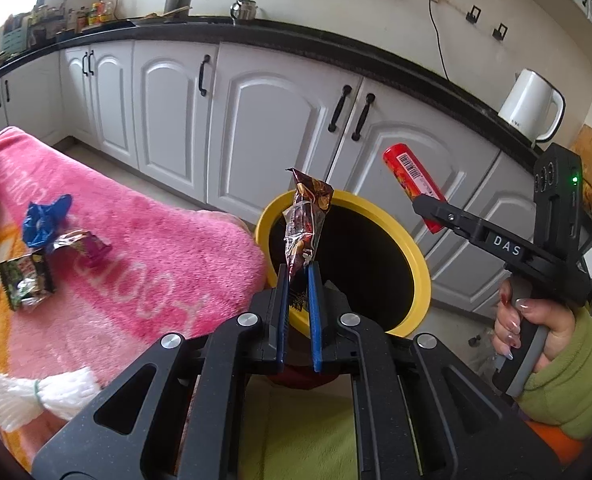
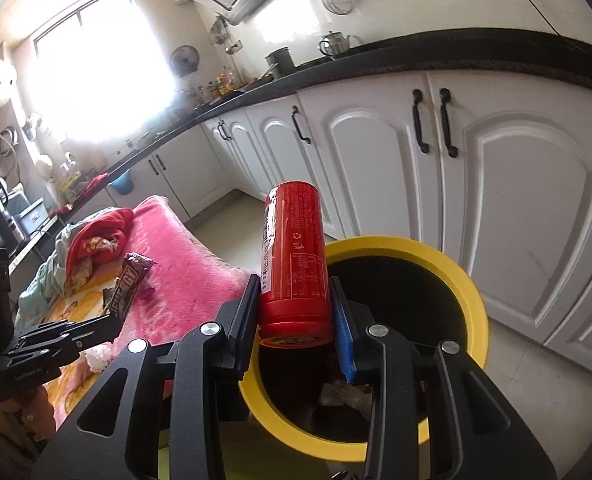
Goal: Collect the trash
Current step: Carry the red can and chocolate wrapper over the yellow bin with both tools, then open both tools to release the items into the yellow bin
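Note:
My left gripper (image 1: 298, 270) is shut on a brown snack wrapper (image 1: 306, 224), held upright at the near rim of the yellow-rimmed bin (image 1: 420, 276). My right gripper (image 2: 296, 280) is shut on a red can (image 2: 296, 260), held above the left part of the bin's (image 2: 476, 304) dark opening. The can (image 1: 412, 184) and right gripper (image 1: 426, 204) also show from the left wrist, up right of the bin. In the right wrist view the left gripper (image 2: 114, 318) holds the wrapper (image 2: 130, 280) over the pink blanket (image 2: 184, 276). Some trash lies inside the bin.
On the pink blanket (image 1: 144, 264) lie a blue crumpled wrapper (image 1: 46, 218), a purple foil wrapper (image 1: 84, 246), a green packet (image 1: 26, 280) and white foam netting (image 1: 36, 396). White cabinets (image 1: 256, 120) stand behind the bin. A white kettle (image 1: 532, 106) sits on the counter. A hand (image 1: 536, 328) grips the right handle.

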`<action>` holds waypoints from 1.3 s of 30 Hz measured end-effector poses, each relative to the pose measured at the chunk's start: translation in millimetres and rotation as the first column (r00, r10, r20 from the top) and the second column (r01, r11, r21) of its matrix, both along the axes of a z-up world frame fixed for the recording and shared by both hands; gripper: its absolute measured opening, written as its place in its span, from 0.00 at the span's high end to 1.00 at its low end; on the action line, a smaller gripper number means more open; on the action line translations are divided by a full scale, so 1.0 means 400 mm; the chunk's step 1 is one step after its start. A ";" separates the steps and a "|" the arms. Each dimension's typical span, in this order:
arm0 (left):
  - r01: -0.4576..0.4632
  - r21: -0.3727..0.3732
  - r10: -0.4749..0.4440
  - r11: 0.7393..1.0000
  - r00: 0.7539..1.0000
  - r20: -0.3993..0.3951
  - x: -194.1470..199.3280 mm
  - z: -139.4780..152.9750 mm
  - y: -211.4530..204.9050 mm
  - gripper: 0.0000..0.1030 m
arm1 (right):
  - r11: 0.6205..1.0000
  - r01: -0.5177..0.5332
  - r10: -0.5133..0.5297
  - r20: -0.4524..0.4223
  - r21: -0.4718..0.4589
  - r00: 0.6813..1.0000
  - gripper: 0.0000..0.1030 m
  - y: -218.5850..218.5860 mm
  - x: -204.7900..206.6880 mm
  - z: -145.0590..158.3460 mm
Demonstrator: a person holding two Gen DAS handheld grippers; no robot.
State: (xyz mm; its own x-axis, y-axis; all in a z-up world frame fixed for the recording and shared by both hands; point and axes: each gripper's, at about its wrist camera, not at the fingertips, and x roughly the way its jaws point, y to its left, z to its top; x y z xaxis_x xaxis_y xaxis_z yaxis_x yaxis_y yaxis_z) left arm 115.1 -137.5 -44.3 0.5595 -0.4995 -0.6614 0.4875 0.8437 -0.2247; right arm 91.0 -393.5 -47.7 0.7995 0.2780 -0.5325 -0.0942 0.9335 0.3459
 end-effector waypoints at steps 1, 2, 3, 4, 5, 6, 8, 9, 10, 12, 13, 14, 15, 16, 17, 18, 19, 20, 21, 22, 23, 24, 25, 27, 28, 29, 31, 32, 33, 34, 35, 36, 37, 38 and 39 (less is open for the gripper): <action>0.004 0.005 -0.004 1.000 1.000 -0.008 0.005 -0.008 -0.010 0.95 | 1.000 0.007 -0.007 -0.003 0.002 1.000 0.69 -0.007 -0.001 -0.005; 0.007 0.006 -0.007 1.000 1.000 -0.015 0.007 -0.012 -0.016 0.95 | 1.000 0.016 -0.016 -0.007 0.006 1.000 0.69 -0.015 -0.003 -0.012; 0.011 0.010 -0.011 1.000 1.000 -0.022 0.010 -0.018 -0.024 0.95 | 1.000 0.022 -0.022 -0.010 0.010 1.000 0.69 -0.021 -0.002 -0.015; 0.016 0.020 -0.015 1.000 1.000 -0.026 0.013 -0.024 -0.036 0.95 | 0.999 0.031 -0.031 -0.014 0.015 0.999 0.69 -0.029 -0.002 -0.020; 0.021 0.025 -0.020 0.999 0.999 -0.028 0.016 -0.025 -0.044 0.95 | 0.999 0.040 -0.040 -0.018 0.023 0.999 0.69 -0.038 -0.002 -0.025; 0.030 0.031 -0.029 0.999 0.999 -0.031 0.018 -0.029 -0.057 0.95 | 0.999 0.046 -0.045 -0.020 0.027 0.999 0.69 -0.045 -0.003 -0.028; 0.043 0.039 -0.041 0.998 0.999 -0.034 0.023 -0.033 -0.077 0.95 | 0.998 0.060 -0.059 -0.026 0.034 0.998 0.69 -0.060 -0.006 -0.039; 0.052 0.044 -0.050 0.998 0.998 -0.037 0.026 -0.036 -0.089 0.95 | 0.997 0.064 -0.063 -0.029 0.038 0.998 0.69 -0.065 -0.006 -0.042; 0.057 0.048 -0.056 0.997 0.998 -0.038 0.028 -0.038 -0.099 0.95 | 0.997 0.069 -0.068 -0.035 0.042 0.997 0.69 -0.071 -0.005 -0.047; 0.073 0.055 -0.070 0.996 0.997 -0.044 0.033 -0.045 -0.121 0.95 | 0.996 0.080 -0.078 -0.044 0.048 0.996 0.69 -0.082 -0.005 -0.056; 0.077 0.057 -0.074 0.995 0.996 -0.048 0.035 -0.046 -0.130 0.95 | 0.995 0.085 -0.083 -0.047 0.049 0.995 0.69 -0.086 -0.005 -0.060; 0.082 0.059 -0.079 0.995 0.995 -0.053 0.040 -0.049 -0.142 0.95 | 0.995 0.088 -0.086 -0.048 0.049 0.995 0.69 -0.089 -0.004 -0.062; 0.087 0.061 -0.083 0.994 0.995 -0.058 0.045 -0.052 -0.150 0.95 | 0.995 0.093 -0.091 -0.050 0.045 0.995 0.69 -0.092 -0.005 -0.065; 0.092 0.062 -0.088 0.994 0.994 -0.063 0.050 -0.057 -0.158 0.95 | 0.994 0.097 -0.095 -0.050 0.041 0.994 0.69 -0.094 -0.005 -0.067; 0.094 0.062 -0.090 0.994 0.994 -0.066 0.052 -0.059 -0.164 0.95 | 0.994 0.098 -0.096 -0.051 0.039 0.994 0.69 -0.095 -0.003 -0.068; 0.098 0.062 -0.093 0.993 0.993 -0.069 0.054 -0.061 -0.170 0.95 | 0.994 0.099 -0.097 -0.052 0.038 0.994 0.69 -0.096 -0.002 -0.069; 0.102 0.063 -0.098 0.993 0.993 -0.072 0.056 -0.064 -0.175 0.95 | 0.994 0.100 -0.098 -0.053 0.038 0.994 0.69 -0.097 0.000 -0.070; 0.107 0.065 -0.102 0.992 0.992 -0.076 0.059 -0.068 -0.182 0.95 | 0.994 0.100 -0.098 -0.057 0.037 0.994 0.69 -0.098 0.001 -0.072; 0.111 0.068 -0.106 0.991 0.991 -0.083 0.062 -0.073 -0.187 0.95 | 0.994 0.101 -0.099 -0.058 0.037 0.993 0.69 -0.098 0.002 -0.072; 0.115 0.069 -0.109 0.991 0.990 -0.087 0.064 -0.076 -0.191 0.95 | 0.994 0.102 -0.099 -0.059 0.037 0.993 0.69 -0.098 0.003 -0.073; 0.121 0.074 -0.113 0.990 0.989 -0.095 0.069 -0.082 -0.197 0.95 | 0.994 0.101 -0.099 -0.060 0.037 0.993 0.69 -0.099 0.004 -0.073; 0.122 0.077 -0.114 0.990 0.988 -0.101 0.072 -0.087 -0.201 0.95 | 0.994 0.101 -0.099 -0.064 0.033 0.993 0.69 -0.098 0.005 -0.075; 0.124 0.076 -0.116 0.989 0.988 -0.106 0.074 -0.091 -0.203 0.95 | 0.994 0.102 -0.100 -0.065 0.032 0.993 0.69 -0.100 0.005 -0.077; 0.128 0.072 -0.118 0.989 0.985 -0.125 0.085 -0.103 -0.206 0.95 | 0.994 0.104 -0.101 -0.071 0.033 0.992 0.69 -0.101 0.006 -0.079; 0.130 0.073 -0.120 0.989 0.984 -0.131 0.088 -0.108 -0.208 0.95 | 0.994 0.104 -0.102 -0.074 0.031 0.992 0.69 -0.102 0.006 -0.081; 0.132 0.078 -0.120 0.988 0.983 -0.137 0.092 -0.115 -0.211 0.95 | 0.994 0.105 -0.102 -0.077 0.031 0.992 0.69 -0.104 0.008 -0.084; 0.134 0.078 -0.121 0.988 0.982 -0.147 0.100 -0.123 -0.217 0.95 | 0.993 0.110 -0.107 -0.090 0.032 0.990 0.69 -0.107 0.011 -0.092; 0.134 0.076 -0.121 0.988 0.980 -0.156 0.104 -0.129 -0.218 0.95 | 0.993 0.112 -0.109 -0.095 0.033 0.990 0.69 -0.109 0.013 -0.096; 0.135 0.073 -0.121 0.988 0.979 -0.164 0.109 -0.133 -0.220 0.95 | 0.993 0.116 -0.112 -0.103 0.034 0.988 0.69 -0.110 0.015 -0.102; 0.138 0.072 -0.124 0.988 0.978 -0.169 0.112 -0.136 -0.223 0.95 | 0.992 0.118 -0.113 -0.110 0.036 0.987 0.69 -0.112 0.017 -0.107; 0.138 0.076 -0.123 0.988 0.978 -0.170 0.114 -0.139 -0.225 0.95 | 0.992 0.119 -0.113 -0.120 0.040 0.986 0.69 -0.113 0.019 -0.113; 0.138 0.078 -0.123 0.987 0.978 -0.171 0.117 -0.142 -0.228 0.94 | 0.992 0.119 -0.113 -0.125 0.042 0.986 0.68 -0.114 0.021 -0.117; 0.136 0.080 -0.121 0.987 0.977 -0.173 0.120 -0.145 -0.231 0.94 | 0.991 0.124 -0.117 -0.132 0.046 0.984 0.68 -0.115 0.023 -0.123; 0.134 0.079 -0.117 0.988 0.976 -0.181 0.124 -0.150 -0.233 0.94 | 0.989 0.137 -0.129 -0.139 0.050 0.982 0.68 -0.118 0.023 -0.128; 0.130 0.078 -0.114 0.988 0.976 -0.186 0.127 -0.152 -0.233 0.92 | 0.988 0.143 -0.134 -0.143 0.057 0.981 0.63 -0.122 0.025 -0.130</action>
